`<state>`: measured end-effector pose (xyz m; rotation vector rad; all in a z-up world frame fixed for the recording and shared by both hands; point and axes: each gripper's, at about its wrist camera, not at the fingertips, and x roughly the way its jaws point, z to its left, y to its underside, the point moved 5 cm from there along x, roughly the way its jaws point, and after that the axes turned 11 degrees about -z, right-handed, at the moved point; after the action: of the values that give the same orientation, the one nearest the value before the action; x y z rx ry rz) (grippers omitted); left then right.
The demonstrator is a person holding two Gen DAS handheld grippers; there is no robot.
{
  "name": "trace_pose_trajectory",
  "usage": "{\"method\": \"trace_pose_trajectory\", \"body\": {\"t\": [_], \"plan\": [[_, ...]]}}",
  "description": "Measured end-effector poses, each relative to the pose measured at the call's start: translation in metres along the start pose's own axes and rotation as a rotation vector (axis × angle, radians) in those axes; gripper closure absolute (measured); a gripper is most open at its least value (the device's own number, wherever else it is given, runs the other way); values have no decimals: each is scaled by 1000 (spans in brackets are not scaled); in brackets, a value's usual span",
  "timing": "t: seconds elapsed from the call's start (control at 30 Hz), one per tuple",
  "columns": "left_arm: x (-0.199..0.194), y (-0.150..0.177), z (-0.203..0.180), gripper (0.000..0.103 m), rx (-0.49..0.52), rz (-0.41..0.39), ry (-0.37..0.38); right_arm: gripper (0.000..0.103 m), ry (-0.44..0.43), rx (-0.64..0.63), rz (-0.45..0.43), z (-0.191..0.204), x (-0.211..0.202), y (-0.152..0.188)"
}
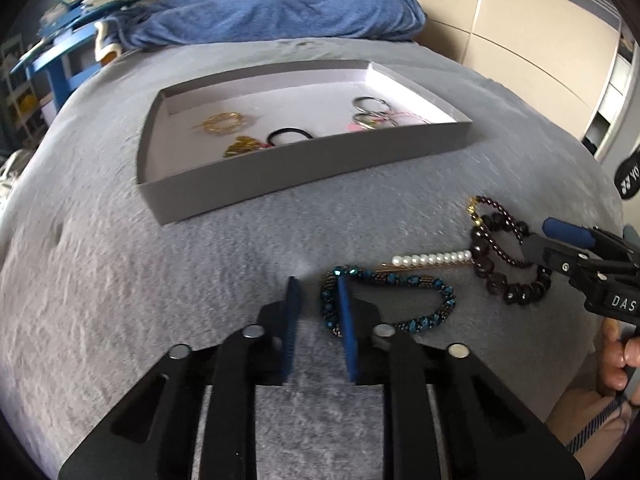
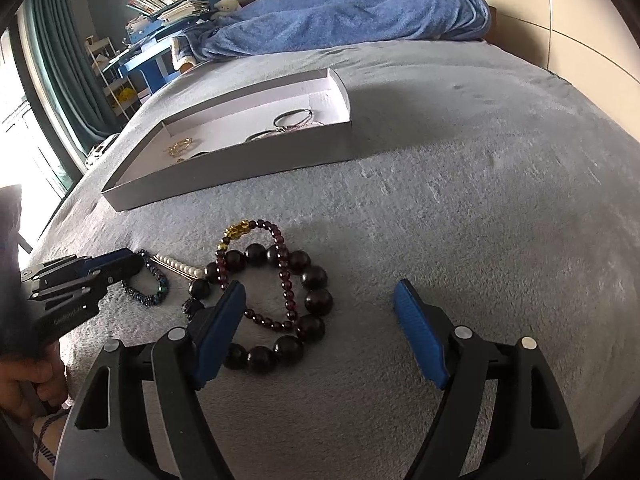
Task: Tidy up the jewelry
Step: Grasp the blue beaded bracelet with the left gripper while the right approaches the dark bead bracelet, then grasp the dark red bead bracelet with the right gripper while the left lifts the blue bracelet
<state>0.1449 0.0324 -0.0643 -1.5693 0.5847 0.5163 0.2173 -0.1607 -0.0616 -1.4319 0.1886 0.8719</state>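
Note:
A grey shallow box (image 1: pixel 304 172) lies on the bed with gold pieces (image 1: pixel 222 123), a black hair tie (image 1: pixel 290 136) and metal rings (image 1: pixel 370 104) inside; it also shows in the right wrist view (image 2: pixel 240 160). In front of it lie a blue beaded bracelet (image 1: pixel 432 304), a pearl pin (image 1: pixel 432 258), a large dark bead bracelet (image 2: pixel 308 308) and a thin garnet bracelet (image 2: pixel 280 276). My left gripper (image 1: pixel 318 284) is open just left of the blue bracelet, its right finger over the bracelet's left end. My right gripper (image 2: pixel 320 292) is open wide over the dark bracelets.
The grey blanket (image 2: pixel 480 220) covers the bed. A blue towel-covered pillow (image 1: pixel 280 8) lies at the head. A blue shelf with books (image 2: pixel 168 4) and curtains (image 2: pixel 60 60) stand at the left, a wardrobe (image 1: pixel 520 40) at the right.

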Motion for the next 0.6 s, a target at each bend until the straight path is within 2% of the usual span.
{"method": "trace_pose_trajectory", "body": {"t": [0.17, 0.23, 0.5, 0.6], "plan": [[-4, -1, 1, 95, 12, -20, -29, 39, -6, -44, 3, 7, 7, -6], [-4, -1, 0, 95, 16, -23, -32, 45, -12, -64, 6, 10, 12, -9], [0, 1, -1, 93, 31, 1, -36, 55, -59, -120, 33, 20, 35, -23], [2, 2, -1, 91, 34, 7, -34, 67, -105, -112, 62, 25, 41, -24]]}}
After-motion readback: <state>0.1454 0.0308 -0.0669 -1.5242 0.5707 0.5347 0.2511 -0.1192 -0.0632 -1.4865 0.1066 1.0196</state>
